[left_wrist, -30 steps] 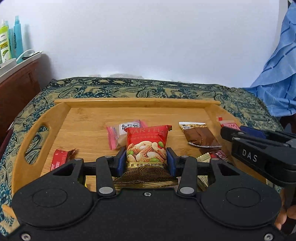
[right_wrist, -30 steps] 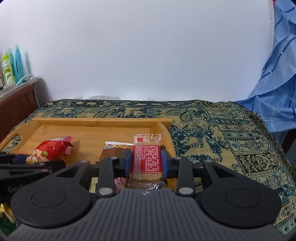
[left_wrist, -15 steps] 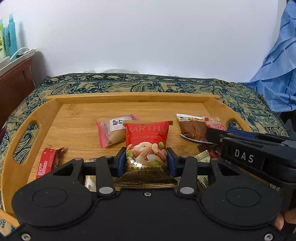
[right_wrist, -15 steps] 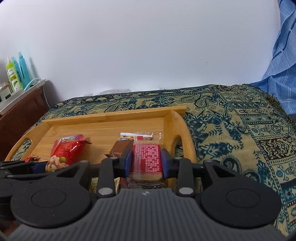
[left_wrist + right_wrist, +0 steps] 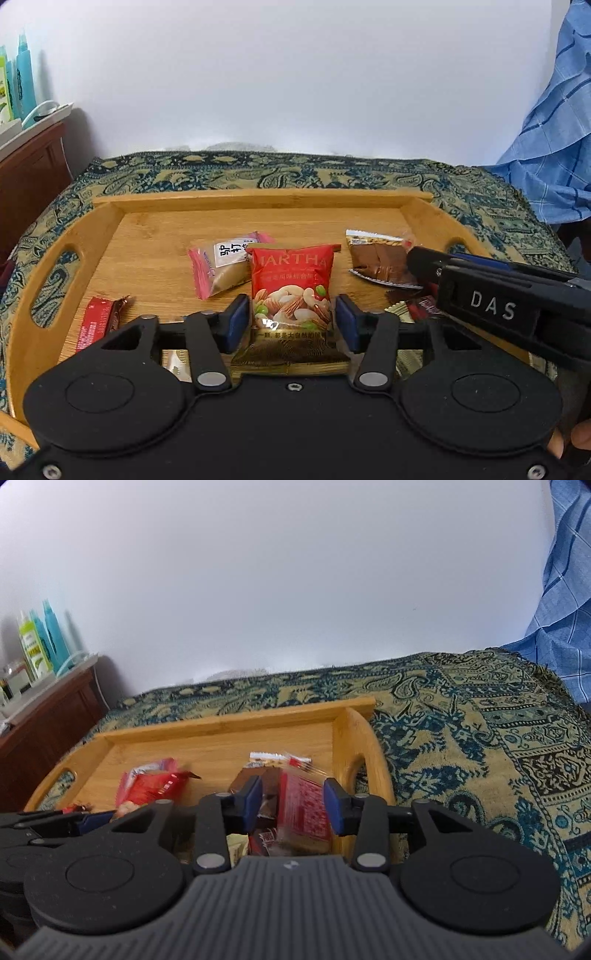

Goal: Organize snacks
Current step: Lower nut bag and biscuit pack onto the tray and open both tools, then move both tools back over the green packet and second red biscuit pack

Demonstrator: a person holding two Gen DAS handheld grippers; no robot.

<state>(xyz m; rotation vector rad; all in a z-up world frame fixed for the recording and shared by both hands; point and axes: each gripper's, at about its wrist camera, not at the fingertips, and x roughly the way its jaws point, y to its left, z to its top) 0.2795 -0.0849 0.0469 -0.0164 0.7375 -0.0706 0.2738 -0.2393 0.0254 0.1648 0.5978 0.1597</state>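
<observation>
A: What are the claws doing?
B: The left gripper is opening; the red nut packet stands between its blue pads, gaps showing on both sides, low in the frame's centre on the wooden tray.
A: The other?
B: The right gripper is opening too, with the clear red-label packet tilted between its pads by the tray's right wall.
</observation>
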